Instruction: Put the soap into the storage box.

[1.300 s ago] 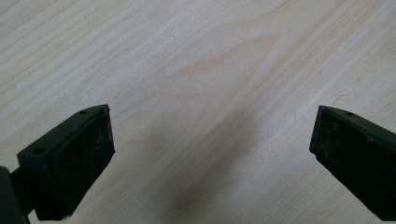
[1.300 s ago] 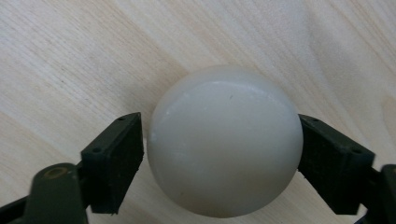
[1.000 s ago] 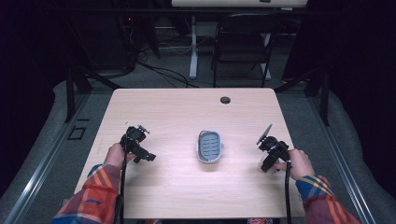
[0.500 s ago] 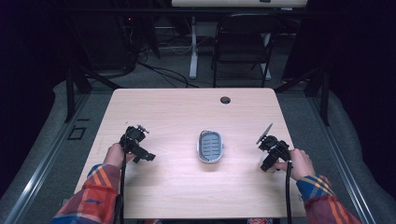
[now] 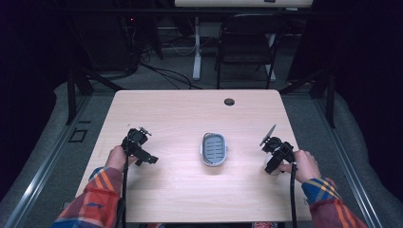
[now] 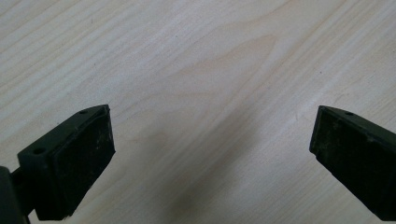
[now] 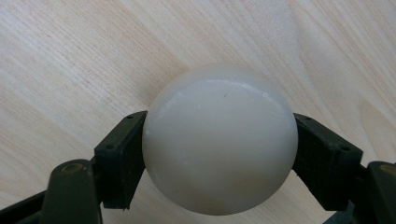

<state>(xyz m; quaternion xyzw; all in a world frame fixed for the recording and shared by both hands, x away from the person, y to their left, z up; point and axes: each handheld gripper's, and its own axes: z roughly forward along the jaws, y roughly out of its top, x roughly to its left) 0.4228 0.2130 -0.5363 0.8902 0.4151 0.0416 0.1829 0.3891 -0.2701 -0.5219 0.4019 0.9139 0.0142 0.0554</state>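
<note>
A smooth white ball (image 7: 219,140) is clamped between the two black jaws of the right gripper (image 7: 219,154); one pad (image 7: 123,158) is pressed against one flank of the ball and the opposite pad against the other, so that the ball bulges out above and in front of them. The ball is held low over the pale wooden table (image 5: 180,118), at its right side, where the right gripper (image 5: 274,159) is seen in the high view. The left gripper (image 6: 210,154) is held with its jaws spread wide, nothing but bare wood being seen between them. A grey oval dish (image 5: 214,149) is placed at the table's middle, well apart from both grippers.
</note>
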